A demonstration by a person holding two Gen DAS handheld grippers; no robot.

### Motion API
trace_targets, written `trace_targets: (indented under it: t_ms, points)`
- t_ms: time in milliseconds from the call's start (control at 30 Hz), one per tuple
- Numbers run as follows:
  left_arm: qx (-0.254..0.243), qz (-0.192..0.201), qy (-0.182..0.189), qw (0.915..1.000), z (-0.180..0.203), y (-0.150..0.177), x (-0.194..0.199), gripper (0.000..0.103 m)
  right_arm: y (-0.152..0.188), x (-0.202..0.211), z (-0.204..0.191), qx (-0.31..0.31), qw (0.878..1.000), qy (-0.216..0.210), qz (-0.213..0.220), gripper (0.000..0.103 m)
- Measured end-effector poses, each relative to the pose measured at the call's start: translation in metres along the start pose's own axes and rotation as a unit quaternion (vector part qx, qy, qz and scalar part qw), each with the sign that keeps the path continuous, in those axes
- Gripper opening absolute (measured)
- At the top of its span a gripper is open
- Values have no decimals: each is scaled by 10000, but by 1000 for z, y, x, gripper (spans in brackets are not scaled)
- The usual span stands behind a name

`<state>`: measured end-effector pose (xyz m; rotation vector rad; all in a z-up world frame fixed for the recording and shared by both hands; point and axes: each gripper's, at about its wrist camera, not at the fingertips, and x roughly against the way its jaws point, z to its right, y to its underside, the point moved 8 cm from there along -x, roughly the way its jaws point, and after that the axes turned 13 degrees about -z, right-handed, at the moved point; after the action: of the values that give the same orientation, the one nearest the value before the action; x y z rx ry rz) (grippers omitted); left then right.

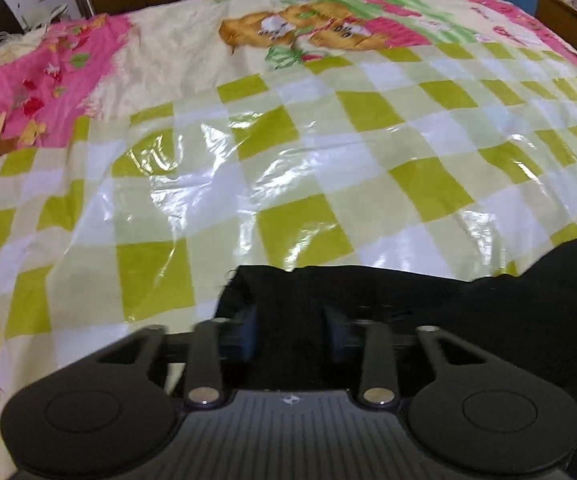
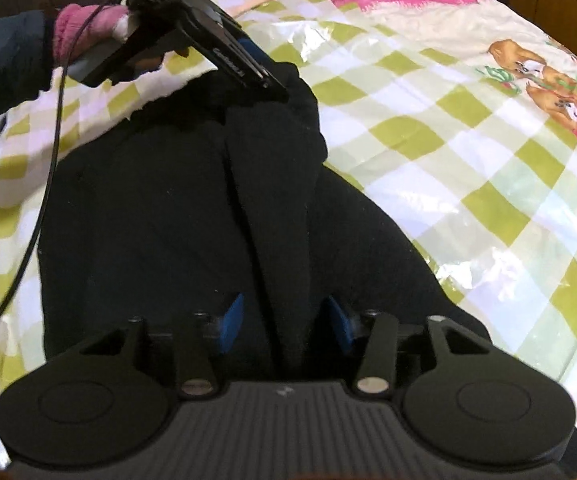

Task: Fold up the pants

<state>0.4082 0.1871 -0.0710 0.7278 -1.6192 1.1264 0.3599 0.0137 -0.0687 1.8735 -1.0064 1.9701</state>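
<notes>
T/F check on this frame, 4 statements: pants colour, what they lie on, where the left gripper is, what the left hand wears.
1. The pants are black. True.
2. The pants lie on a bare wooden floor. False: they lie on a green-and-white checkered cover.
3. In the right wrist view, the left gripper is at the far end of the pants. True.
4. The hand holding the left gripper is bare. False: it wears a pink glove.
</notes>
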Motion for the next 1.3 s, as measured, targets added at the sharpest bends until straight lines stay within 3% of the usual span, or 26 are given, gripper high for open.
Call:
trace_targets:
  t_ms: [33,133,267,467,600,733,867,933,1067,1133,1233,1300]
  points:
    - [49,58,19,10000,1,1,5,32,0,0,-1,5,10000,63,-60,7]
    - [266,429,69,9987,-1,7,35,29,0,11,-6,-48,10000,36,54,6]
    - [623,1008,422,9921,-6,29,89,28,0,45,-18,-70,9991,0,416,6]
    - [1123,1339,778,9815,-4,114,138,29,18,77,-52,-148,9971,-319,679,6]
    - [1412,1107,854,9801,6,178,131,29,38,65,-93,-118,9942,-939,513,1]
    - [1687,723,718,9804,10,220,103,29,52,35,-122,224,9968,-720,256,1]
    - [1878,767,502,9779,8,234,99,29,48,26,-130,783,9959,-4,451,12]
    - [1598,816,-5,9838,8,232,106,34,43,27,-129,896,9943,209,535,21]
    - [274,770,-967,9919,29,218,111,42,34,14,-127,1262,9878,715,569,29]
    - [-408,761,-1417,9861,43,214,110,50,29,4,-129,1388,9861,731,545,30]
    - [-880,714,-1444,9830,59,208,101,54,24,-14,-135,1569,9828,844,495,37]
    - [-1245,670,-1639,9763,69,209,91,55,21,-23,-138,1692,9795,974,505,40]
